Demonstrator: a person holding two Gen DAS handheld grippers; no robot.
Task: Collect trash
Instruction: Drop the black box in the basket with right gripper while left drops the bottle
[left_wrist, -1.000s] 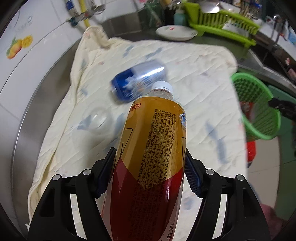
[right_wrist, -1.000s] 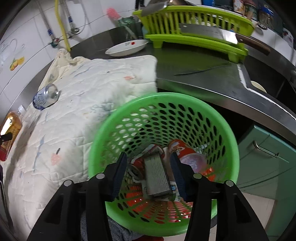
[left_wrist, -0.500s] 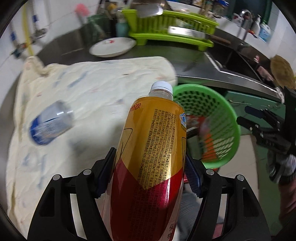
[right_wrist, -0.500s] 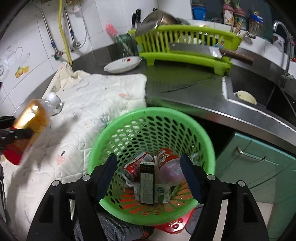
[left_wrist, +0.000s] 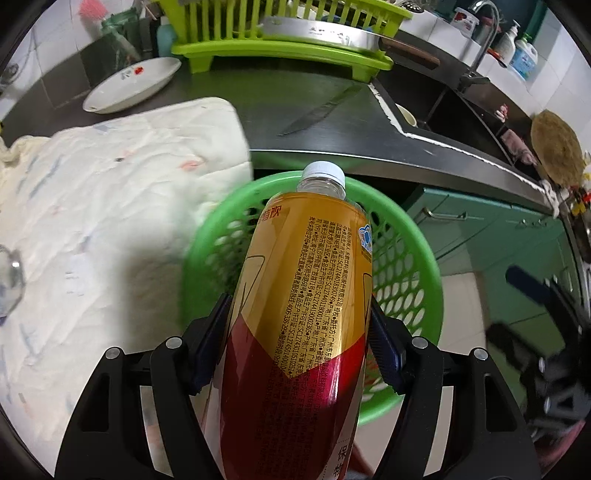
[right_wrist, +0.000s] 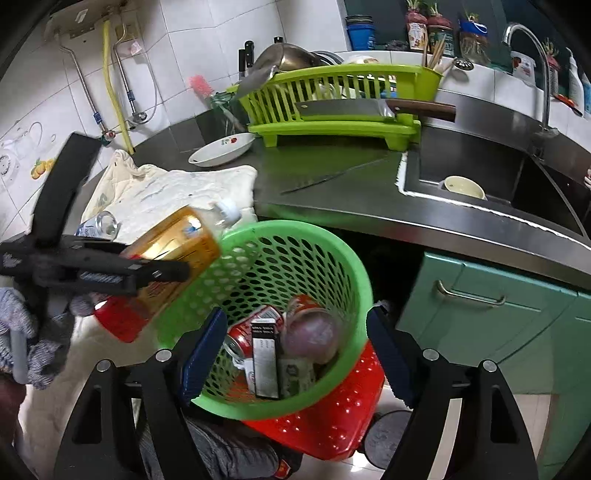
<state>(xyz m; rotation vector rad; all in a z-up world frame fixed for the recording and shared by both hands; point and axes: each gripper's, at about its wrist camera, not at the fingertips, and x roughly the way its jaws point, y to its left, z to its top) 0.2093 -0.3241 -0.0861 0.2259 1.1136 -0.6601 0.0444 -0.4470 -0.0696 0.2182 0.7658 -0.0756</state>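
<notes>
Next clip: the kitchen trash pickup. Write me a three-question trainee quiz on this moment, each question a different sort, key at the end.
1. True or false: the left hand-held gripper is shut on the orange drink bottle.
2. Multiple choice: where is the bottle's white cap in the left wrist view? A) over the sink B) near the far rim of the green basket C) over the white plate
3. Fill in: the right hand-held gripper is ____, with nothing between its fingers.

Key: 1 true. 2 B. 3 open; the red can and dark box between its fingers in the right wrist view lie down inside the basket.
</notes>
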